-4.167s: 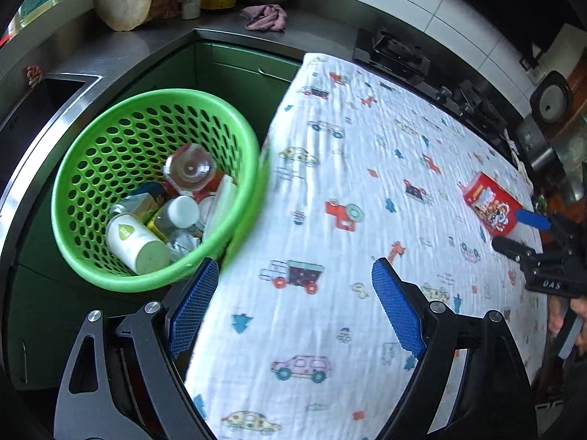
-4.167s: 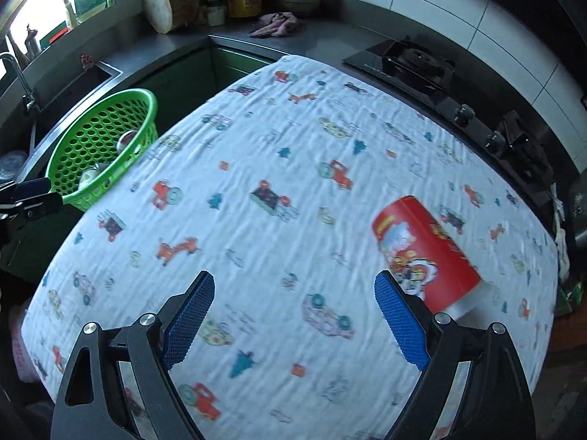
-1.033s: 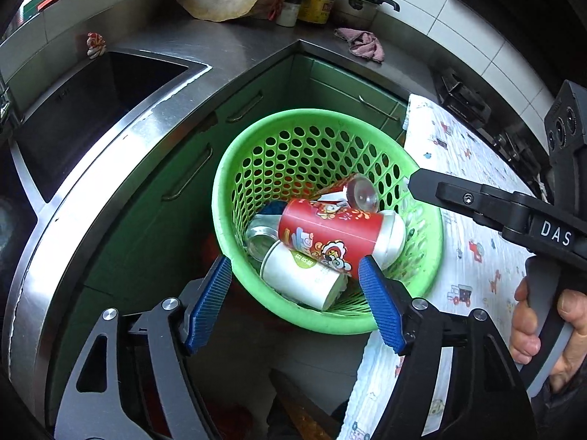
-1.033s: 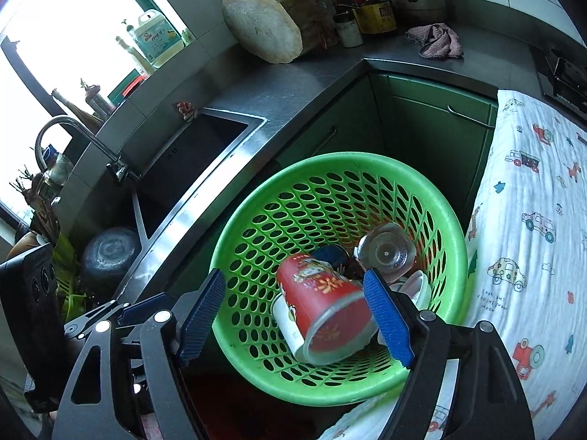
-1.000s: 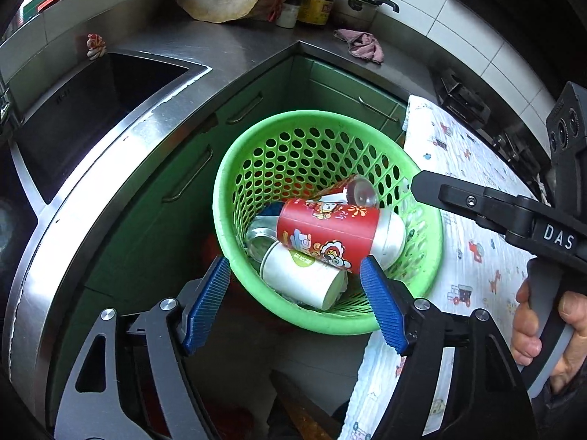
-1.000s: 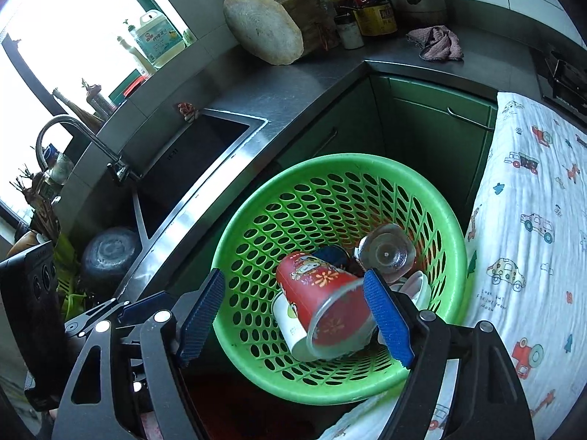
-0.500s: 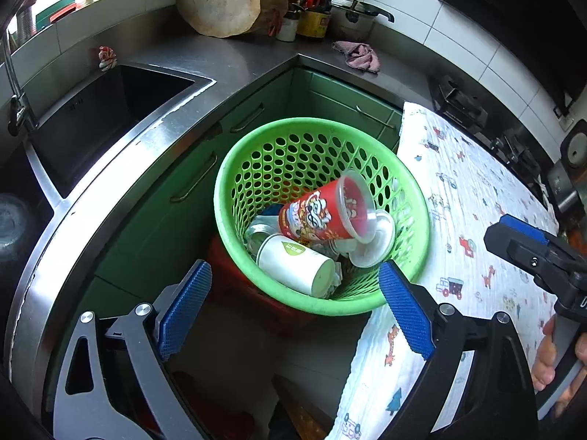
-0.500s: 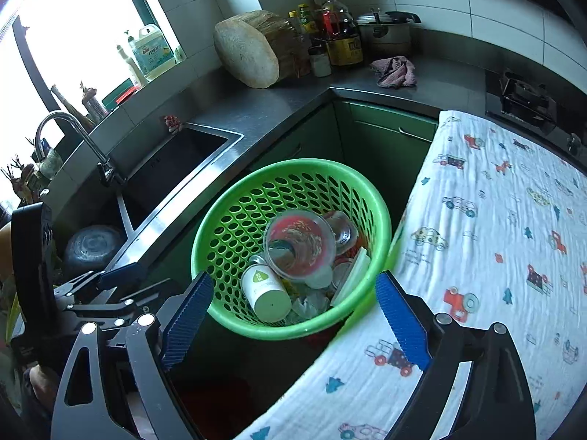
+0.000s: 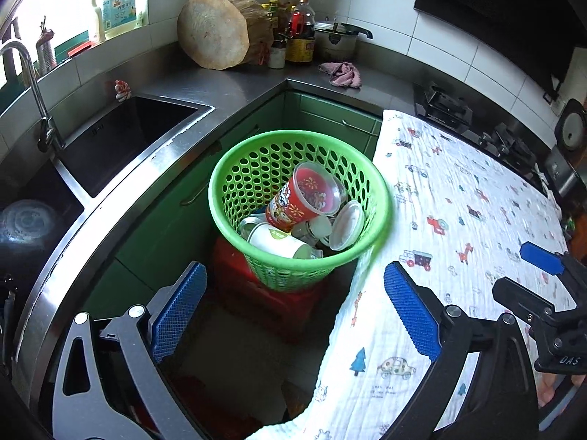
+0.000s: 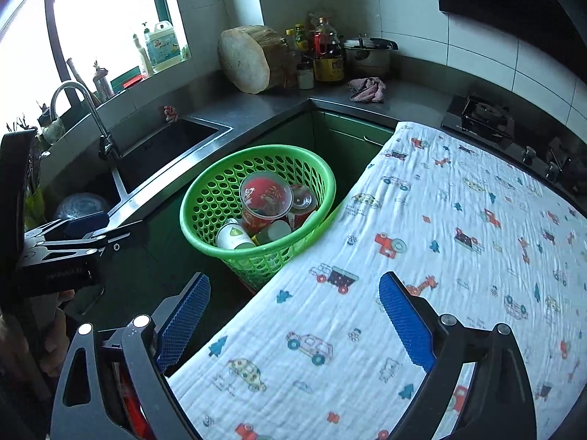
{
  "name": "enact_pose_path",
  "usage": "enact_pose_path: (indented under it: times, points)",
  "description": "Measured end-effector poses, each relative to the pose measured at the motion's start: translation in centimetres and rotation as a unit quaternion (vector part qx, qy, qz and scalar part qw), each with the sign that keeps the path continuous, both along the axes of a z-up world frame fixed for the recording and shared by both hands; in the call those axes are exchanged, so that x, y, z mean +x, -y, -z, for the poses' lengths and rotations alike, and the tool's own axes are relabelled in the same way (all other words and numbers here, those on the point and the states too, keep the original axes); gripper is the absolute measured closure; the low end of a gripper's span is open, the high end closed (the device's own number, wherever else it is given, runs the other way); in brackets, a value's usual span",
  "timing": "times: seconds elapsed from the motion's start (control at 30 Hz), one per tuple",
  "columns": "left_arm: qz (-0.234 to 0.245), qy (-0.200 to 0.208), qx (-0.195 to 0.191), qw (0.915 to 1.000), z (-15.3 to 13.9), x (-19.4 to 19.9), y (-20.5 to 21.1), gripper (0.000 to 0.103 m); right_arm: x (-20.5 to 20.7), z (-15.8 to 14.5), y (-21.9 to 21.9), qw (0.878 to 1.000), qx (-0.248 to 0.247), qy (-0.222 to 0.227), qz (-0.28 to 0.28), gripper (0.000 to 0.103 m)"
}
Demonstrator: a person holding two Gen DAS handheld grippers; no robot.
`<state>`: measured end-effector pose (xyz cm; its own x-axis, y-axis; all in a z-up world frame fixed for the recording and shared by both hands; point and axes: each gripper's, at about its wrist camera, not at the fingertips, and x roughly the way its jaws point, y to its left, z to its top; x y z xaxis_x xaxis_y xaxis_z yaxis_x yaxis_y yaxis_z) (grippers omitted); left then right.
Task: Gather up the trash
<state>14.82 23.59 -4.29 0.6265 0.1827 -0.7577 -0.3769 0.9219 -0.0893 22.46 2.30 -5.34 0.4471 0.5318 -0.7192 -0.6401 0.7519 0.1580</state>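
A green perforated basket [image 9: 253,176] stands on a red stool beside the table. It holds a red printed cup [image 9: 293,205], a white cup with a green logo [image 9: 275,240] and other trash. The red cup [image 10: 262,201] leans mouth-up on the pile in the basket [image 10: 216,190]. My left gripper [image 9: 293,275] hangs back from the basket, above the floor gap. Its jaws are opening and nothing is between them. My right gripper [image 10: 293,282] is over the table's near corner, its jaws opening and empty too.
The table wears a white cloth with cartoon vehicles [image 10: 440,256]. A steel sink [image 9: 121,139] with a faucet lies to the left. A wooden block [image 9: 216,33], bottles, a pot and a pink rag [image 9: 343,75] line the counter. A stove [image 9: 444,106] is behind the table.
The red cup, earlier on the table, has gone into the basket and tipped mouth-up. Both grippers have pulled back and up from the basket, with their jaws spread wider.
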Motion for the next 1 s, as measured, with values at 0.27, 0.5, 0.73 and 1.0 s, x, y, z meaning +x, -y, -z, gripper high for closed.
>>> enact_pose_path:
  times: [0.27, 0.5, 0.73, 1.0]
  points:
    - [0.012, 0.017, 0.026, 0.9994, -1.7, -3.4, 4.0, 0.007, -3.2, -1.0, 4.4, 1.000, 0.011, 0.012, 0.017, 0.011]
    - [0.031, 0.033, 0.056, 0.9974, -2.9, -6.1, 7.4, 0.005, -5.4, -2.0, 7.4, 0.999, 0.012, 0.023, 0.034, 0.010]
    - [0.054, 0.053, 0.082, 0.9937, -4.3, -7.9, 10.3, 0.005, -7.5, -2.9, 10.7, 0.998, 0.020, 0.031, 0.055, 0.010]
    - [0.071, 0.071, 0.092, 0.9907, -5.0, -9.2, 12.6, 0.005, -8.9, -3.8, 13.2, 0.996, 0.028, 0.043, 0.073, 0.009]
